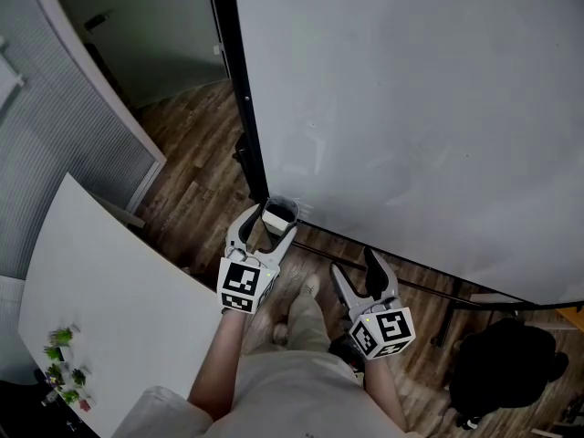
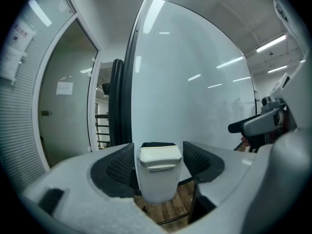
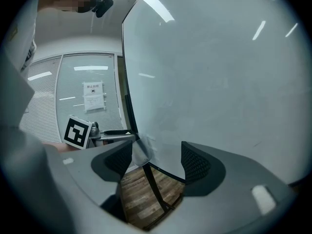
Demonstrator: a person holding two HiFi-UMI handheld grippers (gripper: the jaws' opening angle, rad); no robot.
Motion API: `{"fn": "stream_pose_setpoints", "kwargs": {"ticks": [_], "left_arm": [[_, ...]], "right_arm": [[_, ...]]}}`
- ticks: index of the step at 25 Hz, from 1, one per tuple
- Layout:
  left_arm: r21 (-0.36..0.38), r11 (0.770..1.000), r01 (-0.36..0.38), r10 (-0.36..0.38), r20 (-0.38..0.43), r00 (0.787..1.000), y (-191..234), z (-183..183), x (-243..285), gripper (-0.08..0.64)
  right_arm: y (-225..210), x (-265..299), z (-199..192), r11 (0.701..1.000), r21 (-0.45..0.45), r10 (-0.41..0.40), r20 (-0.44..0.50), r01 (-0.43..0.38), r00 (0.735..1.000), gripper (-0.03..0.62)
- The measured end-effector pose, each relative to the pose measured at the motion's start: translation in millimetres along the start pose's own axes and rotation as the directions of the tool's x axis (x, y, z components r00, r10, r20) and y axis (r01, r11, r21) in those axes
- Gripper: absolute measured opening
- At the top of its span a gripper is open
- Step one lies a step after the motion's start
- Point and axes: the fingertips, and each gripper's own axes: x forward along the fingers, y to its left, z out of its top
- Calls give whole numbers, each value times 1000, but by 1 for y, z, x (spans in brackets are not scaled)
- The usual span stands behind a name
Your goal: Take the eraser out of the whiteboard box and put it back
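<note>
Grippers face whiteboard (image 1: pixel 411 108): left gripper (image 1: pixel 271 222) straddles box (image 2: pixel 156 184), jaws wide, unclamped; cream eraser (image 2: pixel 160 157) sits inside; right gripper (image 1: pixel 354 267) agape, empty.

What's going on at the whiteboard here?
A person stands at the whiteboard with a gripper in each hand. The left gripper is open around the small white box at the board's lower corner. The eraser sits in the top of the box, between the jaws, and is not yet gripped. The right gripper is open and empty, held off to the side.
</note>
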Motion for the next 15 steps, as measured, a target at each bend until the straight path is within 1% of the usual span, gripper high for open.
{"fn": "stream_pose_setpoints", "kwargs": {"ticks": [4, 9, 15], "left_arm": [[16, 1000, -19, 18, 6, 1000, 2, 2, -1, 282], [26, 999, -23, 22, 9, 1000, 1, 2, 0, 256], [30, 999, -30, 29, 9, 1000, 1, 4, 0, 249]], "right_arm": [[-2, -1, 0, 1000, 0, -4, -3, 4, 1000, 316], [-5, 0, -1, 1000, 3, -7, 1, 7, 1000, 314], [-5, -2, -1, 1000, 4, -8, 2, 8, 1000, 313]]}}
